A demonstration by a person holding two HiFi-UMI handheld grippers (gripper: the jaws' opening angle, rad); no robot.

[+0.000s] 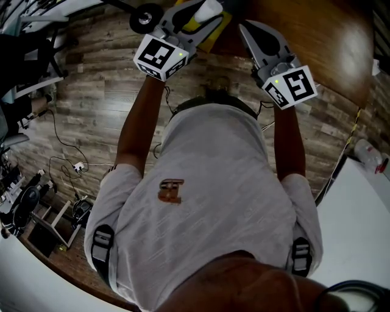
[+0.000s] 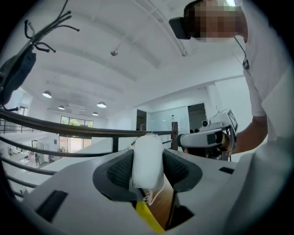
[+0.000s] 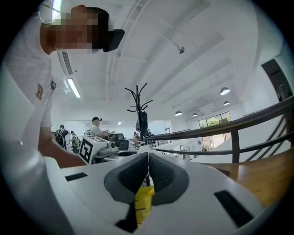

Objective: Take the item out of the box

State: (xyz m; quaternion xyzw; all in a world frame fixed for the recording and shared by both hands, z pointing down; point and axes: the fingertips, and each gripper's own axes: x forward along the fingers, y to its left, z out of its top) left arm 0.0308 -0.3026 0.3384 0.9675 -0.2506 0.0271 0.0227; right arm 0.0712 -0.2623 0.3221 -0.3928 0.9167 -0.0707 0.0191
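Note:
My left gripper (image 1: 200, 14) is shut on a white padded item (image 1: 208, 8), held up in the air at the top of the head view. In the left gripper view the white item (image 2: 147, 164) stands upright between the dark pads (image 2: 118, 172), loose threads hanging from it. A yellow box (image 1: 214, 35) lies just below on the brown table (image 1: 311, 36), and shows as a yellow edge (image 2: 149, 219) under the jaws. My right gripper (image 1: 245, 28) is beside the left one, its jaws shut pad to pad (image 3: 148, 161) with nothing visible between them. The yellow box (image 3: 144, 203) shows below them.
Wood-plank floor (image 1: 91, 103) with cables and a power strip (image 1: 77, 166) lies at the left, with racks of equipment (image 1: 24, 201) beyond. A white surface (image 1: 359, 207) stands at the right. A dark railing (image 2: 69, 131) and a coat stand (image 3: 140, 110) show in the gripper views.

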